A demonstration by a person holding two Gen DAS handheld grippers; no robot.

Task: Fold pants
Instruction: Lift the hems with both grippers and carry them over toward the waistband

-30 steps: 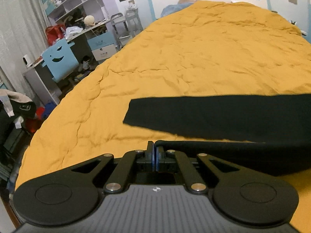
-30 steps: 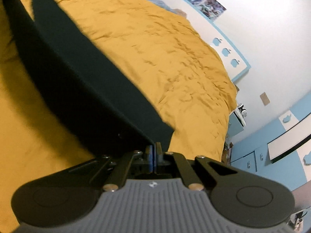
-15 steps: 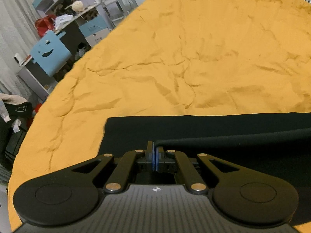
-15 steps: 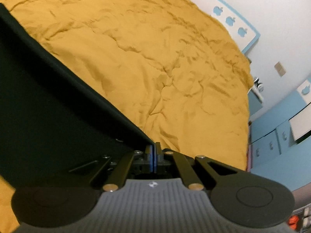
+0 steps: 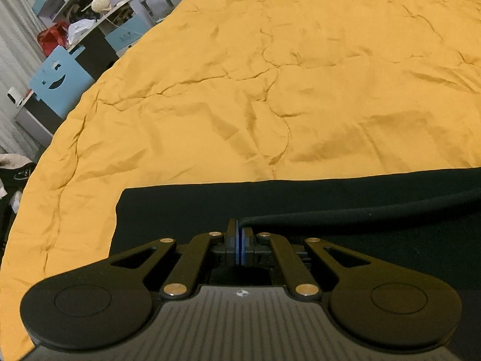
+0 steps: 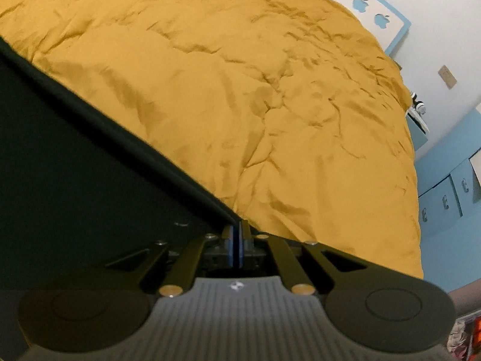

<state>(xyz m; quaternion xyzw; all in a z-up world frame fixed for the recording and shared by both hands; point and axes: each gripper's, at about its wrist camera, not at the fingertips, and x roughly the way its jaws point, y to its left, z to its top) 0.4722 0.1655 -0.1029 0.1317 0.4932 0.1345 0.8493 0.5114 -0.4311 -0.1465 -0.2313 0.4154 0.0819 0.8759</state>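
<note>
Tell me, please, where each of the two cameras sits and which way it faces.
Left wrist: sits on the left gripper, looks down along its shut fingers over the black pants and the yellow bedspread toward shelves.
Right wrist: sits on the right gripper, shut on the pants' edge, faces across the bedspread toward a white wall.
Shared: pants and bedspread; no hand shows.

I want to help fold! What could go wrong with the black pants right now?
Each gripper, left gripper and right gripper, pinches only a thin edge of the black pants, so the cloth might slip out. The top layer might also land crooked over the layer below. The yellow bedspread is wrinkly, so the fold could turn out lumpy.
</note>
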